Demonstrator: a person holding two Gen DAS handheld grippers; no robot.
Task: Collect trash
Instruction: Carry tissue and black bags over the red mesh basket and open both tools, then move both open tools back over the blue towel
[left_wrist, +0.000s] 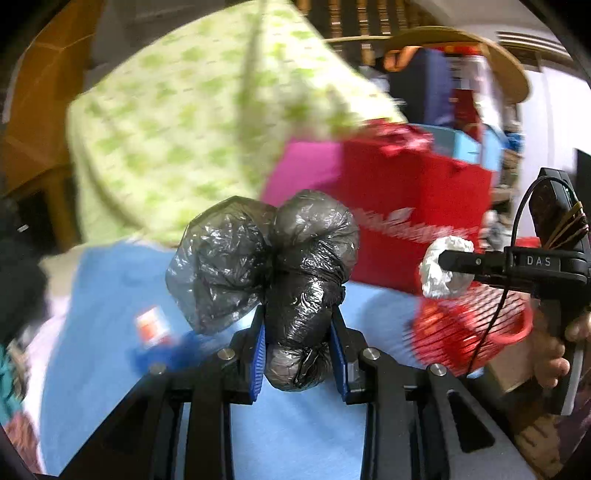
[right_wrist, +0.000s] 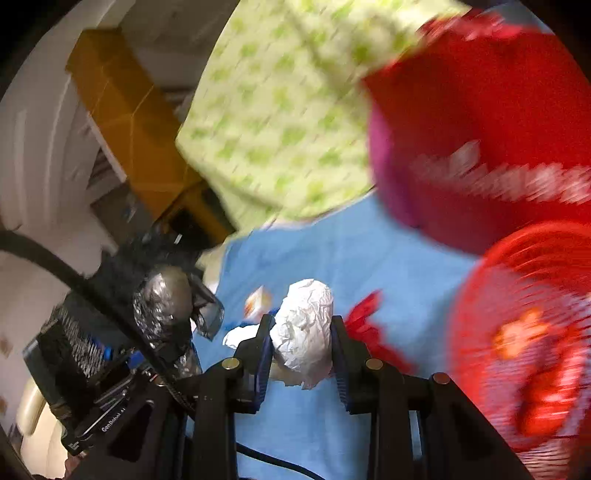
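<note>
Lettering "DAS" reads white on the black body of the right gripper (left_wrist: 443, 260); "GenRobot AI" shows faintly on the left gripper (right_wrist: 184, 332). White print on the red bag (left_wrist: 417, 206) is too blurred to read. Left gripper (left_wrist: 298, 343) clamped on a crumpled black plastic bag bundle (left_wrist: 295, 280), long axis running away from the camera, glossy, a grey lobe ballooning left. Right gripper (right_wrist: 301, 341) clamped on a crumpled white paper wad (right_wrist: 304, 328), oval, creased. Both held above blue cloth (left_wrist: 110, 295), near a red slatted plastic basket (right_wrist: 524, 332).

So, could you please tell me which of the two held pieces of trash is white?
The crumpled paper wad in the right tool is white; the left tool holds a scrunched black plastic bag.
</note>
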